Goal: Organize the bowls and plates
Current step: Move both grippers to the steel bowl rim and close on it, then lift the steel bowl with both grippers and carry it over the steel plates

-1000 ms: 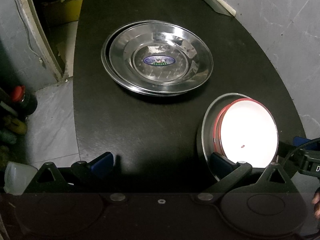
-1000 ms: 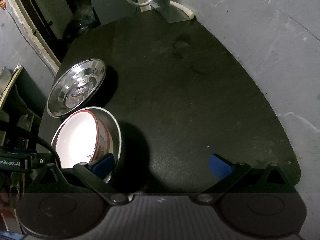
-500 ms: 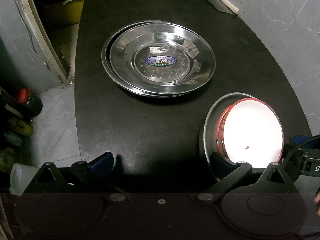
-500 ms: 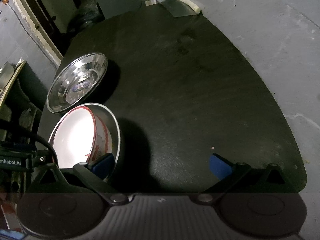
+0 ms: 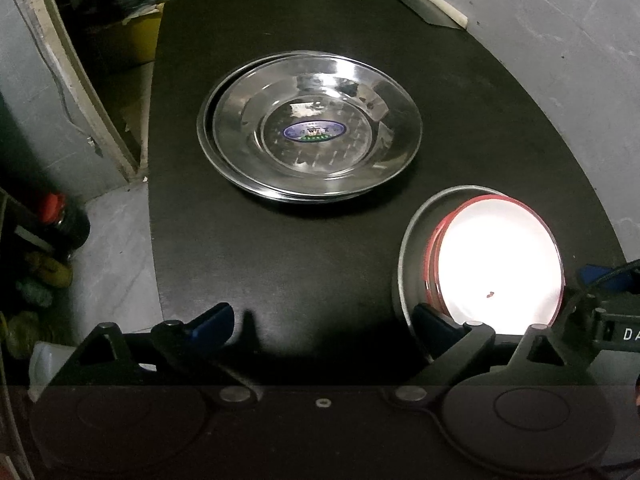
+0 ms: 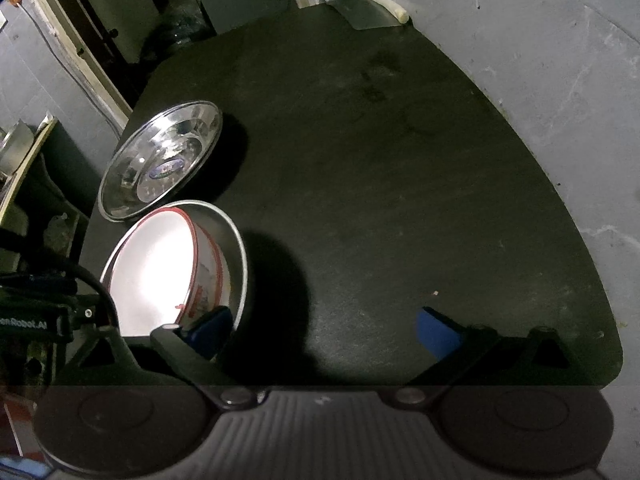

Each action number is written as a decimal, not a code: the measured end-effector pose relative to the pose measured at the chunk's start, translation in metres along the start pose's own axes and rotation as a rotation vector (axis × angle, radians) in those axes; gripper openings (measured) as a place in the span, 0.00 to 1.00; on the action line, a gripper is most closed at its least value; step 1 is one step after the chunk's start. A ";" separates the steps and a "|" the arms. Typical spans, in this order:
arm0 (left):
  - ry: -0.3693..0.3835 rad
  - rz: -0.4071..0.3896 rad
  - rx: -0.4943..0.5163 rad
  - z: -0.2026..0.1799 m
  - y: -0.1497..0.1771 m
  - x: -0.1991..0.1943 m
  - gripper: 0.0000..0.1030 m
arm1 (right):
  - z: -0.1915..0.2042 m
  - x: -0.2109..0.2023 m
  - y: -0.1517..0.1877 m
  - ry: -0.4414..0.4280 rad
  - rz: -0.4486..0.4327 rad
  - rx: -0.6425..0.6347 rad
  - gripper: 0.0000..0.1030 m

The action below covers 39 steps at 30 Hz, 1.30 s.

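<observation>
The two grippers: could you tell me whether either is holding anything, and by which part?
Nothing is held. The left gripper and right gripper are both open, above the table.

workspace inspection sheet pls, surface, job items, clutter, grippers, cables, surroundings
Surface: dark table, dull and scuffed.
Job's things: two stacked steel plates; red-rimmed white bowl nested in a steel bowl.
Clutter: cleaver at the far edge.
Grippers: left gripper open, empty; right gripper open, empty, one finger beside the steel bowl.
Cables: black cable on the left gripper.
Surroundings: grey wall; bottles on the floor.
</observation>
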<state>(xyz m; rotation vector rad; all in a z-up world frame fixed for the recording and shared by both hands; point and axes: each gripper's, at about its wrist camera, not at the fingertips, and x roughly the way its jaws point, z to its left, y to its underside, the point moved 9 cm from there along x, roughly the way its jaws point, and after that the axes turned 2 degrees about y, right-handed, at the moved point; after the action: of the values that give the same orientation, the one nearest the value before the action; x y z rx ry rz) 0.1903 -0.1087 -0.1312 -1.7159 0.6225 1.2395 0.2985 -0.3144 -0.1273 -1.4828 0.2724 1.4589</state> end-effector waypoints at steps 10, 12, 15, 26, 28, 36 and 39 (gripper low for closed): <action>0.066 -0.008 -0.012 -0.004 0.000 -0.002 0.77 | 0.002 -0.004 0.000 -0.037 -0.008 0.013 0.81; 0.086 -0.012 -0.013 -0.006 0.000 -0.003 0.71 | 0.002 -0.005 0.000 -0.044 -0.009 0.018 0.80; 0.122 -0.019 -0.016 -0.009 0.000 -0.005 0.59 | 0.004 -0.006 0.001 -0.053 -0.012 0.022 0.76; 0.260 -0.032 -0.014 -0.024 0.002 -0.011 0.16 | 0.019 -0.014 0.001 -0.128 -0.030 -0.012 0.40; 0.265 -0.032 -0.014 -0.024 0.002 -0.010 0.16 | 0.020 -0.015 0.002 -0.132 -0.031 -0.013 0.38; 0.274 -0.033 -0.018 -0.023 0.001 -0.009 0.16 | 0.027 -0.017 0.002 -0.163 -0.040 -0.022 0.22; 0.273 -0.033 -0.019 -0.024 0.001 -0.009 0.16 | 0.031 -0.018 0.002 -0.168 -0.043 -0.036 0.16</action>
<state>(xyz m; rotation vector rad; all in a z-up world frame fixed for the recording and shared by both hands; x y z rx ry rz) 0.1971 -0.1311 -0.1212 -1.9211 0.7412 0.9986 0.2734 -0.3004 -0.1060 -1.3763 0.1117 1.5508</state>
